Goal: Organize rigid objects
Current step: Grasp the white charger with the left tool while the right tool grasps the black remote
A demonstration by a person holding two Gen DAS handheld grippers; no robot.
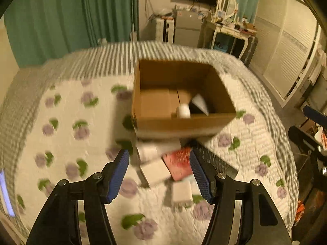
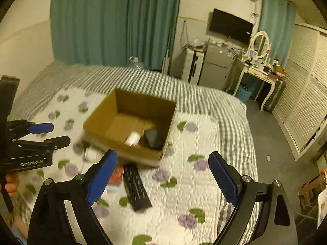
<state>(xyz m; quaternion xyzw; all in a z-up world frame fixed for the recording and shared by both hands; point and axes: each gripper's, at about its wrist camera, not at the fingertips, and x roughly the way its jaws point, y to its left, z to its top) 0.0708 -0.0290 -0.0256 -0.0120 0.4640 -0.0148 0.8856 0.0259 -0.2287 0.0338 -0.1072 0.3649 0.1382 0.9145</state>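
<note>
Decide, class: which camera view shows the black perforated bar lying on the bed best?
The right wrist view. There the black perforated bar lies nearly whole and sharp on the quilt, in front of the cardboard box. The left wrist view shows only a blurred part, half hidden behind a finger of the left gripper.

My open cardboard box [image 2: 130,126] sits on the bed, holding a white bottle [image 2: 132,138] on its side beside a black block [image 2: 153,138]. Just before it lie a black perforated slab [image 2: 136,185], red packet [image 1: 178,163] and blurred white boxes [image 1: 156,171].
</note>
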